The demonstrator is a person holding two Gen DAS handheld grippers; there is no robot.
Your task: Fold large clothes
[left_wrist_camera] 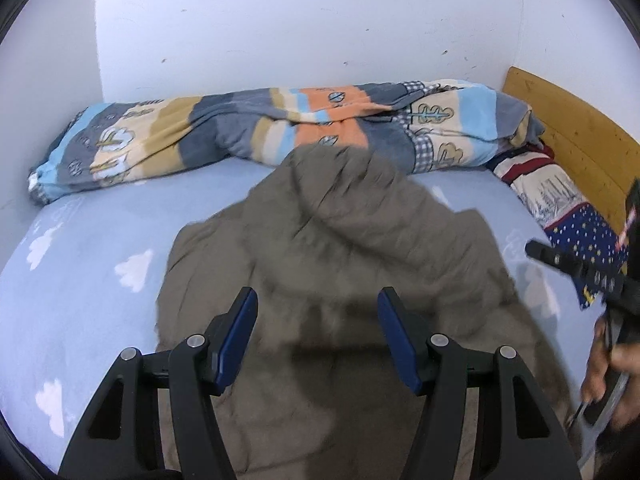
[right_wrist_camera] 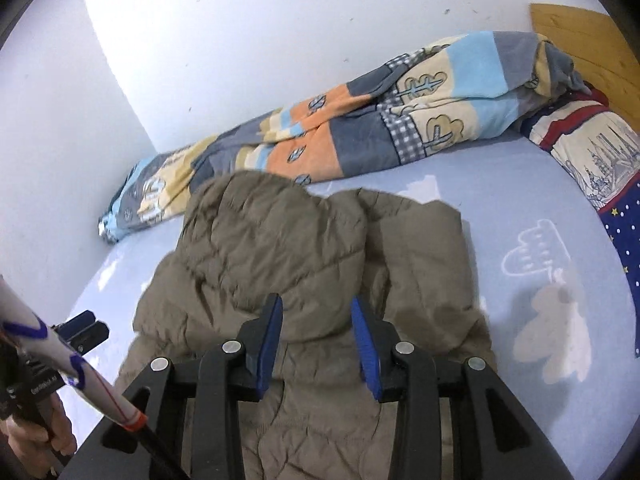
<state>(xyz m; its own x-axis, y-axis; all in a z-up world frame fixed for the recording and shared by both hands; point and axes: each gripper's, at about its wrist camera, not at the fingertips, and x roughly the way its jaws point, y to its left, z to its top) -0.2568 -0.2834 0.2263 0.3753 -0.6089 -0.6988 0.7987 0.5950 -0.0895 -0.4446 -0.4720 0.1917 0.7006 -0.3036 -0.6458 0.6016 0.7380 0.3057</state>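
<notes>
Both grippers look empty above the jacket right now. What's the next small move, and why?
Probably bring the right gripper down onto the right edge of the olive jacket and pinch it. The jacket lies on the blue sheet with its hood flopped over the body and that side panel spread outward, so it seems the next part to fold in. The left gripper is also open, holding nothing.
</notes>
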